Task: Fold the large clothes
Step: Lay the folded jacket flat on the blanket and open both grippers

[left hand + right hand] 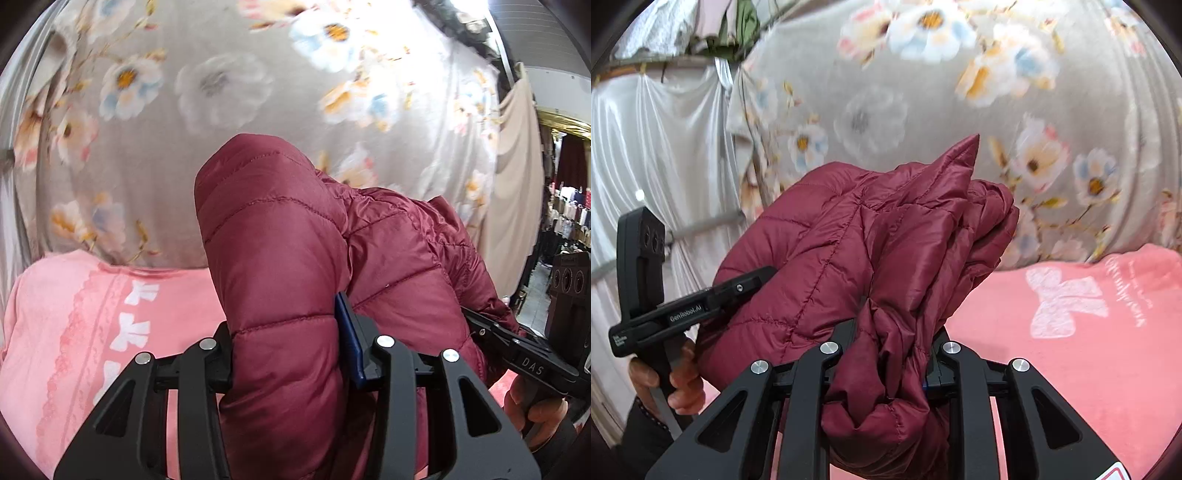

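Jaws of both grippers — left gripper (288, 354), right gripper (892, 354) — clamped on maroon quilted jacket (295, 236) above pink blanket (74, 314)

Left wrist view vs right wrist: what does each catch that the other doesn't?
Left wrist only: the right claw biting the jacket's far side, and a shop aisle with hanging clothes. Right wrist only: the left claw at the jacket's side, white draped sheeting, and a pointed jacket corner sticking up. Both: the maroon quilted jacket clamped, pink blanket, floral grey sheet.
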`<state>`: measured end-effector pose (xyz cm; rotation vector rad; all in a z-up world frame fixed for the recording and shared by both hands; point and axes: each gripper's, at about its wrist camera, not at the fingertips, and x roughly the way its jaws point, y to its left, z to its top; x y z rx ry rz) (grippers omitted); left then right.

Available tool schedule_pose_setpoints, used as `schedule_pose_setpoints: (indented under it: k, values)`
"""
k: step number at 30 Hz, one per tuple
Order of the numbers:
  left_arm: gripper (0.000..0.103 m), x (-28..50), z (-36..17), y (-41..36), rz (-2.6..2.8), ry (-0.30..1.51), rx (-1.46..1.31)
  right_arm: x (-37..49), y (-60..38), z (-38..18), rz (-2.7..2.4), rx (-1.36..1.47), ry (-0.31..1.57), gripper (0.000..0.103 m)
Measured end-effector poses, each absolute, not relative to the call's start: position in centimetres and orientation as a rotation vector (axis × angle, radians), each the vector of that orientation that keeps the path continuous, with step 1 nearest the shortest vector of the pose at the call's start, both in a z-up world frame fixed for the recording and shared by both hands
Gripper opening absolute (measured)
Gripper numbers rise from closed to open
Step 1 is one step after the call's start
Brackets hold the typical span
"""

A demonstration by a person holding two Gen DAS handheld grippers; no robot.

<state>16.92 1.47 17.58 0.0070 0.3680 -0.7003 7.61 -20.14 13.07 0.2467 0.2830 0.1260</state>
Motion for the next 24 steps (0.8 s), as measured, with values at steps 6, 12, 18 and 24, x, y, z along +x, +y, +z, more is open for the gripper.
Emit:
schedule_pose_setpoints:
  k: [6, 12, 18, 24]
  values:
    - [0.041, 23.0, 10.9, 2.7, -0.661, 0.463, 0.009, 14.4, -19.2, 6.5, 0.112, 0.252, 0.402, 0.020]
    - [0.041, 26.7, 3.2, 2.3, -0.643, 0.567, 0.007, 18.1, -19.4, -0.4, 0.090, 0.283, 0.534, 0.020]
    - [0.043, 28.7, -3.2, 2.4, -0.608, 0.656, 0.000, 19.7, -19.3, -5.9, 0.071, 0.297, 0.634, 0.022]
    - [0.062, 29.3, -4.0, 3.2, -0.563, 0.721, -0.013, 19.1, -21.0, -6.1, 0.068, 0.382, 0.695, 0.032]
